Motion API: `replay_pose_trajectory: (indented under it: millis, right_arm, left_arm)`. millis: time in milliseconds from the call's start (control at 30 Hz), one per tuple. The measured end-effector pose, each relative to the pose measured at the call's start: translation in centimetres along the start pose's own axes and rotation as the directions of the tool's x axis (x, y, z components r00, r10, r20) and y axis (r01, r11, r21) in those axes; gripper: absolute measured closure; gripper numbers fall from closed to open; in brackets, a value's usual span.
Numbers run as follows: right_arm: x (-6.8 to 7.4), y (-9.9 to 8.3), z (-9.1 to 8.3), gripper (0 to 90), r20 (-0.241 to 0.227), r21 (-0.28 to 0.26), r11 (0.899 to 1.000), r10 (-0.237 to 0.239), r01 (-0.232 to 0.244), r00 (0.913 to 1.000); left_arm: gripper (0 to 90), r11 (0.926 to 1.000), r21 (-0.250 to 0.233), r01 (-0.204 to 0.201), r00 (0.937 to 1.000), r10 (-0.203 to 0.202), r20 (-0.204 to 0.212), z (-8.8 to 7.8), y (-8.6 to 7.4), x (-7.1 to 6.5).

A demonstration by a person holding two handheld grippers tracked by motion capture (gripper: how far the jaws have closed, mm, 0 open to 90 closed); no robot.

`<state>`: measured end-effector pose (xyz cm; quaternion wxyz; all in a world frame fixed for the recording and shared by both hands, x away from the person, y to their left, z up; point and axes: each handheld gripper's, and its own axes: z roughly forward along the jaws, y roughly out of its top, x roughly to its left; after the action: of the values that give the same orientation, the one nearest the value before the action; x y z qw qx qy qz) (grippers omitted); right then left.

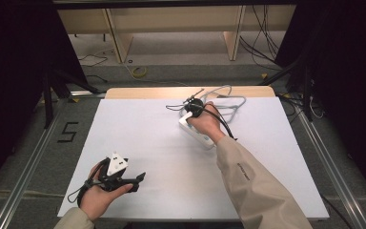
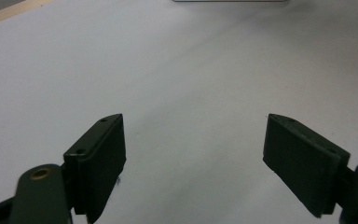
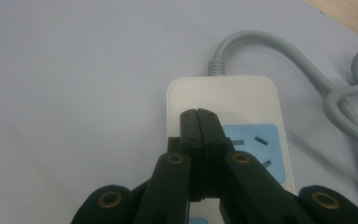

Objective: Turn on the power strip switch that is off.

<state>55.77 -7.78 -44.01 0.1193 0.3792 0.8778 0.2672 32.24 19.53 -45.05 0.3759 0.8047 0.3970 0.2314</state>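
A white power strip (image 3: 242, 98) with a pale blue socket panel (image 3: 263, 149) lies on the white table top (image 1: 147, 143); its grey cable (image 3: 270, 46) leaves the far end and loops at the back (image 1: 228, 98). My right gripper (image 3: 198, 114) is shut, its jaws pressed together with nothing between them, tips over the strip's top face just left of the blue panel. In the high view the right hand holds that gripper (image 1: 192, 110) over the strip (image 1: 205, 141). My left gripper (image 1: 137, 182) rests near the front left, and its jaws (image 2: 193, 154) stand wide open over bare table.
The table's wooden back edge (image 1: 138, 91) runs behind the white surface. Cables and a yellow coil (image 1: 139, 71) lie on the floor beyond, near wooden shelf legs (image 1: 116, 43). Dark frames flank both sides.
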Motion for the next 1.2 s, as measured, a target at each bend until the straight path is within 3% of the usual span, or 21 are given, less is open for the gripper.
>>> replay_pose_trajectory:
  millis: [1200]
  right_arm:
    - [0.02,-0.11,0.16,90.0,-0.017,0.025,1.0,0.005,-0.004,0.9999]
  left_arm:
    - [21.1,1.0,0.003,0.0,1.0,0.0,-0.002,-0.06,-0.06,0.05]
